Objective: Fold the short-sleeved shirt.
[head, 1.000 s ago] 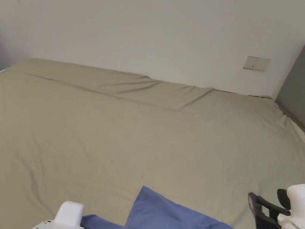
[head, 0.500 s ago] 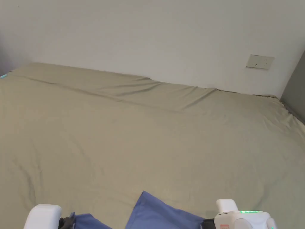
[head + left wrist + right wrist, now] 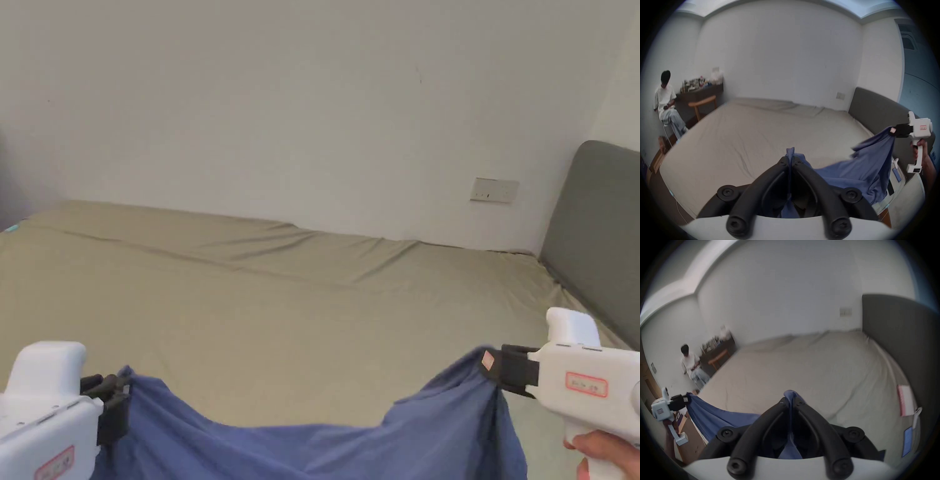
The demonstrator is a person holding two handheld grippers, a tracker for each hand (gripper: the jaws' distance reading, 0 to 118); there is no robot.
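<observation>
**Head view: shirt lifted and spread, not yet laid down**

Head view shows the blue, soft-knit short-sleeved shirt (image 3: 325, 447) hanging in the air between the two claws, above the near edge of the wide bed with its beige sheet (image 3: 281, 312). Its top edge sags in the middle, and the lower part drops out of sight.

The step in hand looks like the spread-out before any fold — no crease is made yet. The next move probably calls for drawing the claws a little further apart to take out the sag, then lowering the cloth flat onto the sheet.

The left claw (image 3: 790, 160) has its black jaws pressed together on a bunched edge of the shirt; a tuft of blue cloth pokes out past the tips. The right claw (image 3: 790, 400) is likewise pinched tight on an edge — a small fold of cloth rises between its jaws. Which corners they hold, shoulders or hem, I cannot tell.
</observation>
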